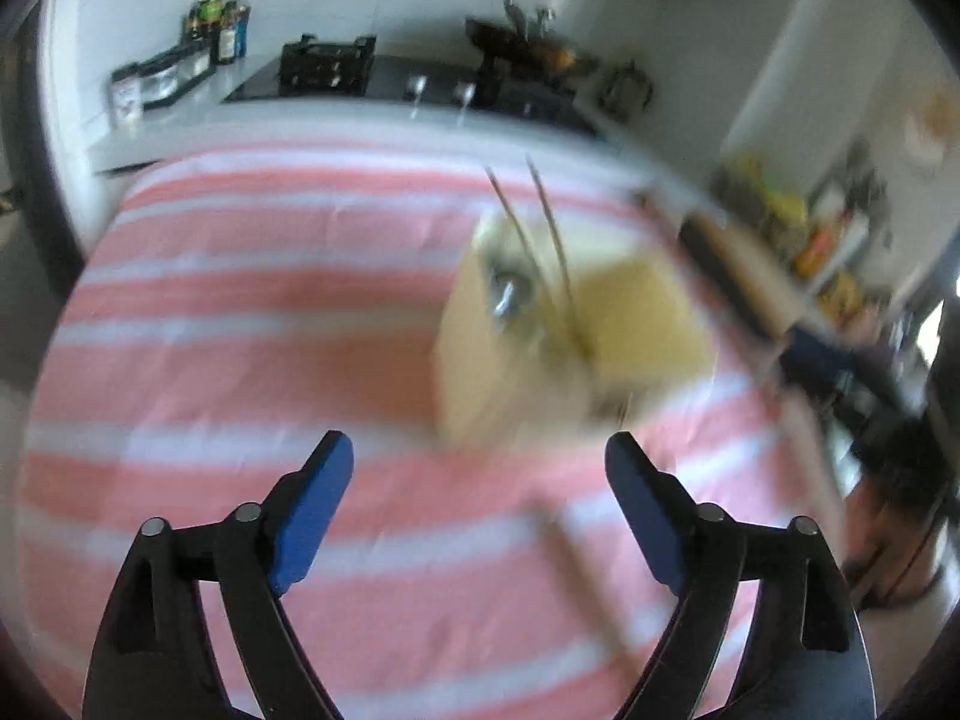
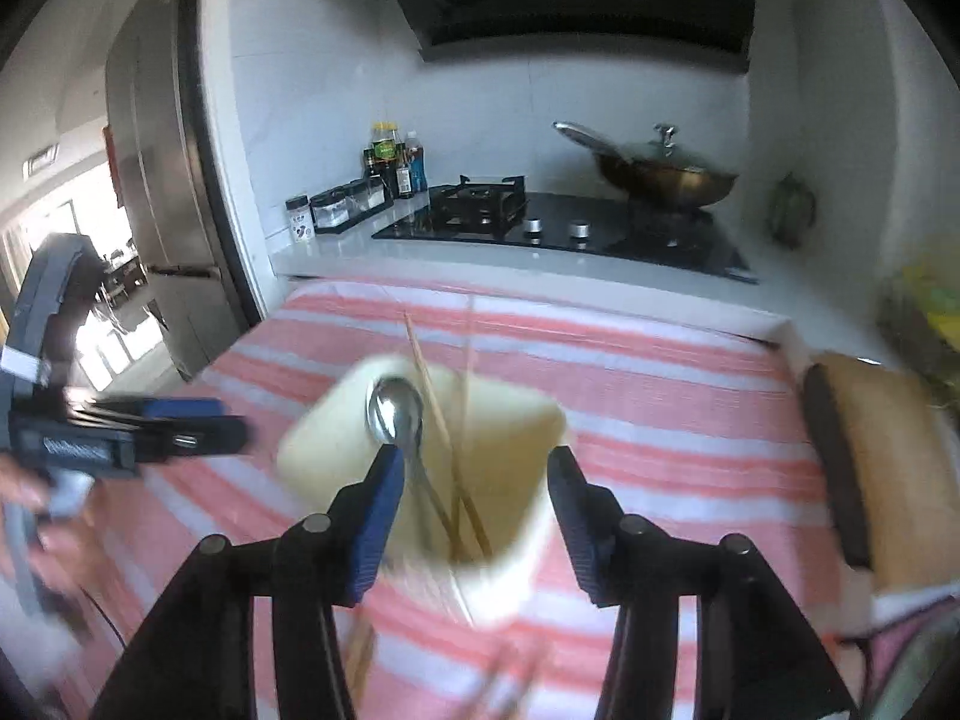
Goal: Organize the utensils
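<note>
A cream square utensil holder (image 2: 504,420) stands on the pink striped cloth (image 2: 660,396). It holds a metal spoon (image 2: 395,411) and two chopsticks (image 2: 435,402). My right gripper (image 2: 474,468) is open and empty, just above the holder's mouth. In the left wrist view the holder (image 1: 540,330) is blurred, with the spoon (image 1: 507,294) and chopsticks (image 1: 534,222) sticking out. My left gripper (image 1: 480,456) is open and empty, short of the holder. A loose chopstick (image 1: 585,582) lies on the cloth between its fingers. More blurred chopsticks (image 2: 360,654) lie below the right gripper.
A wooden board with a dark edge (image 2: 882,474) lies at the cloth's right side. Behind the cloth are a black gas hob (image 2: 558,228), a wok (image 2: 666,177), sauce bottles (image 2: 393,162) and spice jars (image 2: 336,210). The left gripper's body (image 2: 120,426) shows at the left.
</note>
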